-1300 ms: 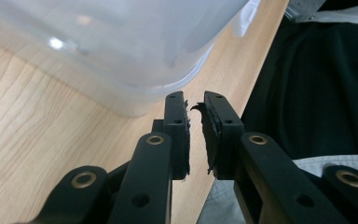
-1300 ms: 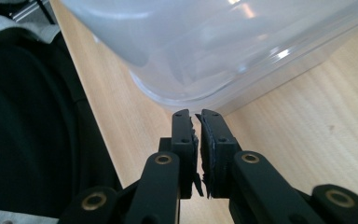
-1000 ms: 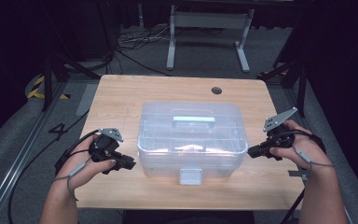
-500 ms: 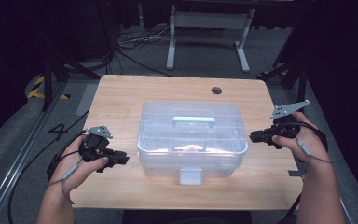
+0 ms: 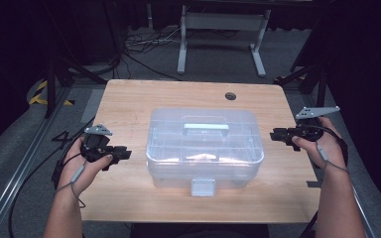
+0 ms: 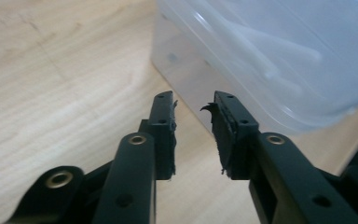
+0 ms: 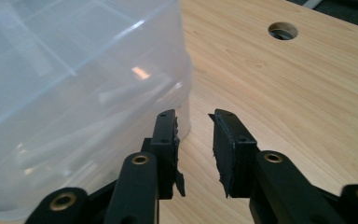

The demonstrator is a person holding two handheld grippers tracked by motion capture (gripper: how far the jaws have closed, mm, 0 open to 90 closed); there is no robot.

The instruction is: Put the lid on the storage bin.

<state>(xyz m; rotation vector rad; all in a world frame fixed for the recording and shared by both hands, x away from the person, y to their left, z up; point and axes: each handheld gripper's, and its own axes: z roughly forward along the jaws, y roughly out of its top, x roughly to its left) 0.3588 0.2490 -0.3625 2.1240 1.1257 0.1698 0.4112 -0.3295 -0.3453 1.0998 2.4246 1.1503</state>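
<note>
Left gripper (image 5: 124,154): held in the person's left hand (image 5: 82,166) at the left side of the plastic box (image 5: 204,146), jaws pointing toward the box's left wall. The jaws have just been opening and now stand apart by a narrow gap. In the left gripper view (image 6: 193,116), nothing lies between the jaws; bare table shows through the gap. The fingertips stand just short of the box's lower corner, not touching it. The black pads are frayed at their edges.

Right gripper (image 5: 277,135): held in the person's right hand (image 5: 320,146) at the right side of the box, jaws pointing toward its right wall. These jaws have also just been opening and stand at a similar narrow gap. In the right gripper view (image 7: 193,121), nothing is between them. The box's rounded corner lies just beside the jaw on the left of that view; contact cannot be confirmed.

Box: clear plastic, rectangular with rounded corners, lid on. It sits at the middle of the wooden table (image 5: 129,99), between the two grippers. A pale handle (image 5: 206,128) lies flat across the lid. A latch tab (image 5: 202,187) sits at the centre of the near wall. Pale items show faintly through the walls; their kind cannot be told.
</note>
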